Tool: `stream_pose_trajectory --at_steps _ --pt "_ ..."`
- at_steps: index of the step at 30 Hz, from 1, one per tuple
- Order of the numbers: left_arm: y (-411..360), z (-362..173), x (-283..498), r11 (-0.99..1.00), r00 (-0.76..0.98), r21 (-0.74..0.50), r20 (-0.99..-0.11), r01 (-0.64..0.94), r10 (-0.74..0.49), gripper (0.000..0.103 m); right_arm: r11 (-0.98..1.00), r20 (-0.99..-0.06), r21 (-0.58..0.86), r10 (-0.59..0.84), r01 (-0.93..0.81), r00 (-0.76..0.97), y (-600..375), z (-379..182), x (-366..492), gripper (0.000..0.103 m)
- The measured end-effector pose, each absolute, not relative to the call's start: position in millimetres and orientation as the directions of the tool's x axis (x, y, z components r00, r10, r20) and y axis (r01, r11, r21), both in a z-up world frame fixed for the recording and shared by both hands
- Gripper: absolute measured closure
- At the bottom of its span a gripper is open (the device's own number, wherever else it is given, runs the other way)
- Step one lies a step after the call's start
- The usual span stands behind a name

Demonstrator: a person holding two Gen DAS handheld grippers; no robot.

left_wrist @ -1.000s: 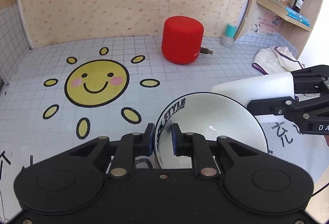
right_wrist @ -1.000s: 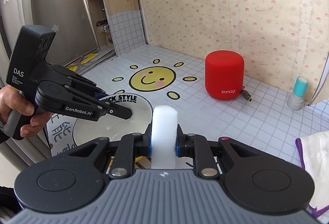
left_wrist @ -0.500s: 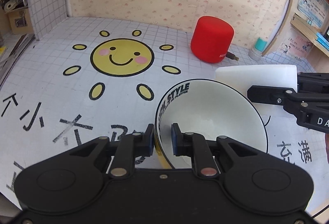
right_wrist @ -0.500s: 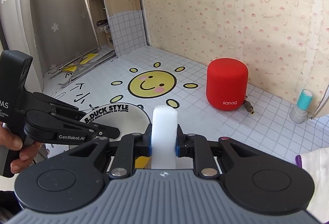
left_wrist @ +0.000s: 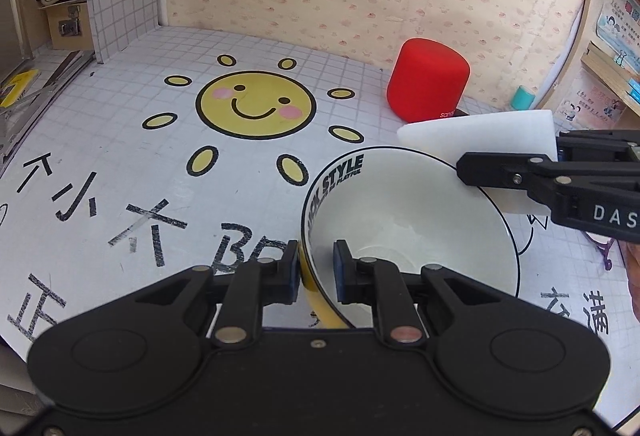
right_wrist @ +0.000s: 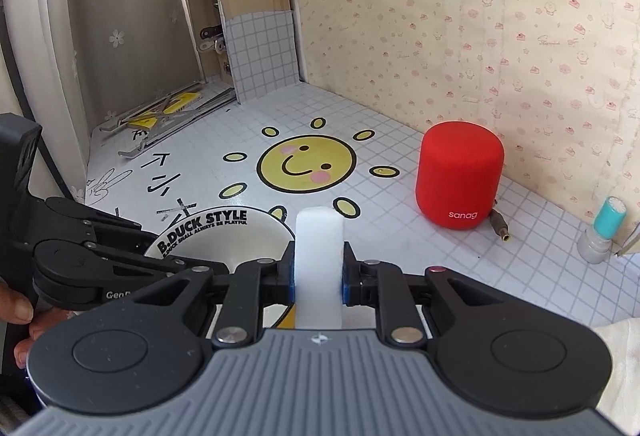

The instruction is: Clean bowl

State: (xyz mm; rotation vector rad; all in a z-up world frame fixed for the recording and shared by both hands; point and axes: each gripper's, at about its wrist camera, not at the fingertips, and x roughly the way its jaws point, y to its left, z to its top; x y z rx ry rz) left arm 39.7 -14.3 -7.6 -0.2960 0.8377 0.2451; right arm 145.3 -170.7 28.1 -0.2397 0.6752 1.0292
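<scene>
The left gripper [left_wrist: 316, 268] pinched the rim of a white bowl [left_wrist: 408, 220], tilted above the tiled surface [left_wrist: 120, 156]. The right gripper [right_wrist: 319, 270] clamped a white sponge block [right_wrist: 319, 256] just beside the bowl's far rim.

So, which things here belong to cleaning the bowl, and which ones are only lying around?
For the job:
- white bowl, its rim clamped in the left tool
- white sponge block, held in the right tool

Just lying about:
- red speaker
- teal-capped bottle
- white cloth
- plug tip beside the speaker
</scene>
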Motion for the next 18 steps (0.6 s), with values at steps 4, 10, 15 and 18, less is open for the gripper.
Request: stream_pose_trajectory --at_steps 4,10,15,18 --pt "-14.4 -7.7 39.7 0.931 0.647 -0.16 -0.756 -0.329 0.098 0.085 0.509 -0.623 0.104 0.703 -0.855 0.343 -172.0 28.4 140.8 0.082" --pt "-14.6 -7.8 40.1 0.931 0.65 -0.158 -0.753 -0.33 0.103 0.085 0.515 -0.611 0.073 0.7 -0.854 0.37 -192.1 30.0 119.7 0.082" --pt "-15.3 -8.2 39.7 0.933 0.653 -0.15 -0.75 -0.326 0.108 0.085 0.53 -0.593 0.1 0.711 -0.842 0.377 -210.8 25.9 106.2 0.082" --pt "-16.0 -8.3 39.8 0.936 0.654 -0.143 -0.748 -0.322 0.111 0.084 0.536 -0.584 0.109 0.716 -0.837 0.382 -218.0 23.5 100.4 0.082"
